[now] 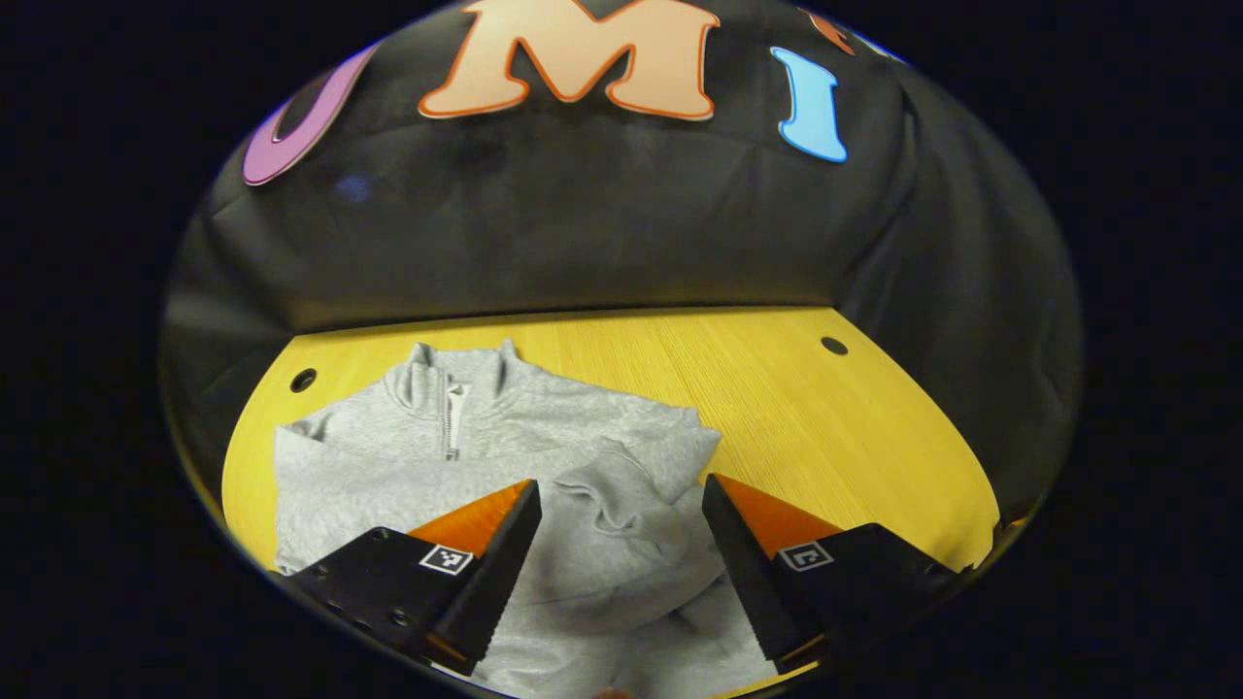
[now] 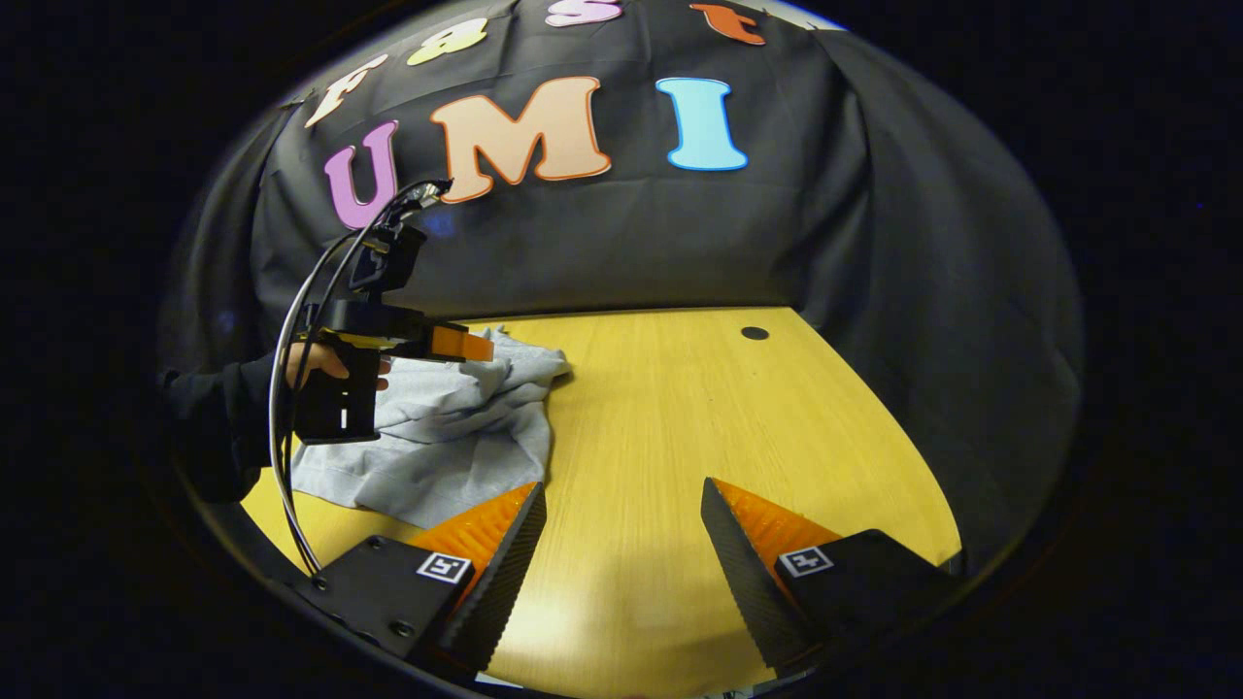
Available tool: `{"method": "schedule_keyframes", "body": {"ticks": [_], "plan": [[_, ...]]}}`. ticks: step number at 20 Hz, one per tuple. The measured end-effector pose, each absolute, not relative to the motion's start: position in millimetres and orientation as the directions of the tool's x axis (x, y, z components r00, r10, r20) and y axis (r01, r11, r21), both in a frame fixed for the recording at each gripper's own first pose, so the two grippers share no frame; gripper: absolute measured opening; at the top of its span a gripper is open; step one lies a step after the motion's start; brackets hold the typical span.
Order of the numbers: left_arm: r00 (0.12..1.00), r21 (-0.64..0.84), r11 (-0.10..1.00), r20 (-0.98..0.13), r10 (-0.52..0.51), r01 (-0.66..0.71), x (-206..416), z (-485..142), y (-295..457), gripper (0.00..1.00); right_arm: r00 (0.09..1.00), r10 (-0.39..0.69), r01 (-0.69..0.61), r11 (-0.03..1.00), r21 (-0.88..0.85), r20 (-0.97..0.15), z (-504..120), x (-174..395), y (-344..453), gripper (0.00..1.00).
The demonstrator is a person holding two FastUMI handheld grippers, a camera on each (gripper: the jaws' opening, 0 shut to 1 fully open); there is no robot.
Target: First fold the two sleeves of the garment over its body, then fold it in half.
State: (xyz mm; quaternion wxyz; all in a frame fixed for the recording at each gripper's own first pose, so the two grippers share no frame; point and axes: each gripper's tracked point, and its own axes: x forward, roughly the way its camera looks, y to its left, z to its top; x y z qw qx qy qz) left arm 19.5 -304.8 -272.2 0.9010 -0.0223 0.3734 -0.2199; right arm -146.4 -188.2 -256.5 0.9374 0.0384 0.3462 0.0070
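While the yellow wooden table (image 1: 825, 417) spreads wide under both views, with a dark round hole (image 1: 833, 345) near its far edge on the right and another hole (image 1: 302, 380) on the left, a grey sweater (image 1: 408, 456) lies on its left part, collar toward the booth's back wall and its short zipper (image 1: 452, 419) running down from the neck. In the left gripper view one sleeve (image 1: 621, 505) lies folded across the sweater's chest (its cuff bunched into soft creases), and the left gripper (image 1: 621, 515) hangs over that sleeve with its two fingers spread wide apart, nothing between them and no cloth pinched. In the right gripper view the same sweater (image 2: 437, 437) shows as a rumpled heap at the table's left side, and the left gripper (image 2: 466, 345) appears above it, carried by a hand (image 2: 316, 364) in a dark sleeve (image 2: 214, 417), with a black cable (image 2: 291, 388) arching from it. The right gripper (image 2: 621, 524) is released too, its fingers parted over bare wood (image 2: 660, 417), just to the right of the sweater's hem and apart from the cloth.
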Motion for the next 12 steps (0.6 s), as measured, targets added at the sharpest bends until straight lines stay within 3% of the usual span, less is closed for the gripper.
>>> {"method": "schedule_keyframes", "body": {"ticks": [7, 12], "plan": [[0.75, -0.156, 0.955, -0.593, -0.294, 0.251, 22, -226, -162, 0.95, 0.772, 0.098, -0.021, 0.992, 0.128, -0.628, -264, -110, -118, 0.96], [0.765, -0.068, 0.976, -0.61, -0.206, 0.209, 5, -226, -54, 0.94, 0.772, 0.071, 0.016, 0.991, 0.131, -0.632, -268, -93, -77, 0.96]]}}
